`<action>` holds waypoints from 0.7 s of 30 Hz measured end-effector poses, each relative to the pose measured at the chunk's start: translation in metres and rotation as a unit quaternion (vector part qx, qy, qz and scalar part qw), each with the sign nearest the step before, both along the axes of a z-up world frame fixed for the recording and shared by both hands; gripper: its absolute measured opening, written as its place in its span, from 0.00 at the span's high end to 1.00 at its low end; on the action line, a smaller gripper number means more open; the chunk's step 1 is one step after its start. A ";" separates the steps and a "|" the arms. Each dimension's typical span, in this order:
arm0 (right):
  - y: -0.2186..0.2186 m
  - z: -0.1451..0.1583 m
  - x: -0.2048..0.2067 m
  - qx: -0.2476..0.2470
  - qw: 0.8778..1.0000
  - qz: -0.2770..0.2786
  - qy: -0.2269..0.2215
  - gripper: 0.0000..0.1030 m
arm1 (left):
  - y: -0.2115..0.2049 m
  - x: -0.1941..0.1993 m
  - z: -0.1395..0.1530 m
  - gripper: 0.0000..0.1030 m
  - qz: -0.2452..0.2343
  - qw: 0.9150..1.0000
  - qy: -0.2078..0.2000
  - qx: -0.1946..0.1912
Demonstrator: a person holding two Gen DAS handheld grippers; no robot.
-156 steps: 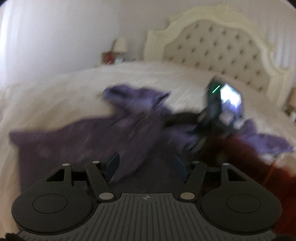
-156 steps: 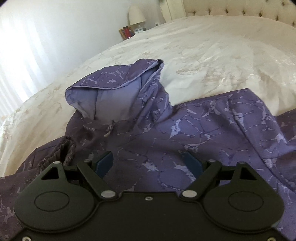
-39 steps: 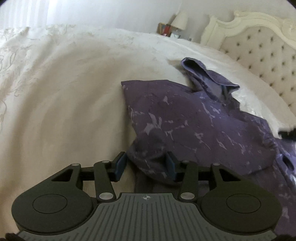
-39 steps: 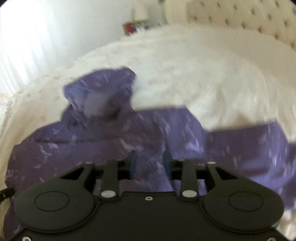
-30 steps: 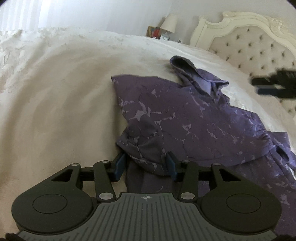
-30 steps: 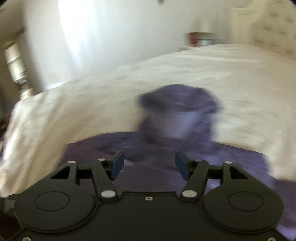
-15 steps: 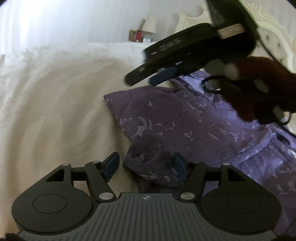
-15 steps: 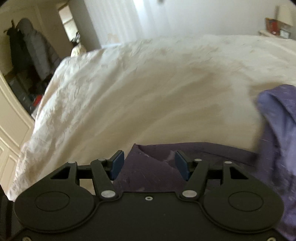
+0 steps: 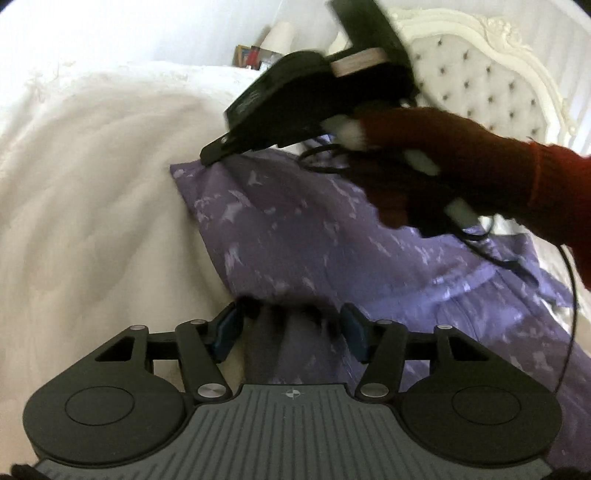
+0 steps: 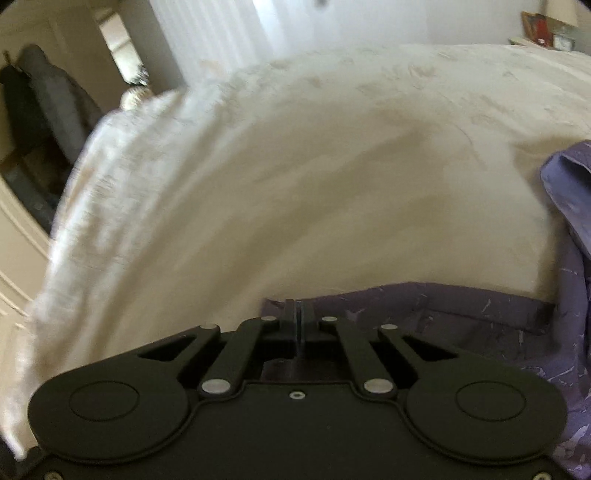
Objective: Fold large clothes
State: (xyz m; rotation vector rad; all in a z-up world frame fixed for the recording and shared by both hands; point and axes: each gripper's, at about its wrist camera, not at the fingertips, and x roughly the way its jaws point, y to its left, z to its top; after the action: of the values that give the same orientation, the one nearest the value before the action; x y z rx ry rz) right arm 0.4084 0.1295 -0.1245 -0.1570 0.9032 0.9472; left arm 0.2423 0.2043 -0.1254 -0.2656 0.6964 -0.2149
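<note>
One purple patterned hooded jacket [image 9: 295, 236] lay spread on the cream bedspread [image 9: 92, 192], its hood [image 10: 569, 184] toward the tufted headboard [image 9: 480, 85]. Two grippers worked at it. The right gripper [image 10: 299, 321] was pressed fully together on the jacket's far corner at the fabric edge, gripping cloth. The left gripper [image 9: 291, 328] stood wide apart, its two blue pads [image 9: 225, 328] straddling a bunched fold at the near edge without clamping it. One bedside lamp [image 9: 280, 35] stood beyond the bed.

One purple jacket [image 9: 295, 229], two claws, one bed [image 9: 92, 184].
</note>
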 end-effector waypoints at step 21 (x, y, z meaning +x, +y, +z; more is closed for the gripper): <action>-0.225 0.010 -0.051 -0.027 0.977 -0.206 -0.045 0.34 | -0.061 0.064 0.044 0.23 0.043 0.990 -0.035 0.132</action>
State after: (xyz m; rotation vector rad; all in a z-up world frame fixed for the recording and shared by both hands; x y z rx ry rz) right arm 0.3575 -0.0954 -0.1140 -0.0543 0.8370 0.5270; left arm 0.3064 0.1429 -0.0810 -0.0350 0.6339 -0.0487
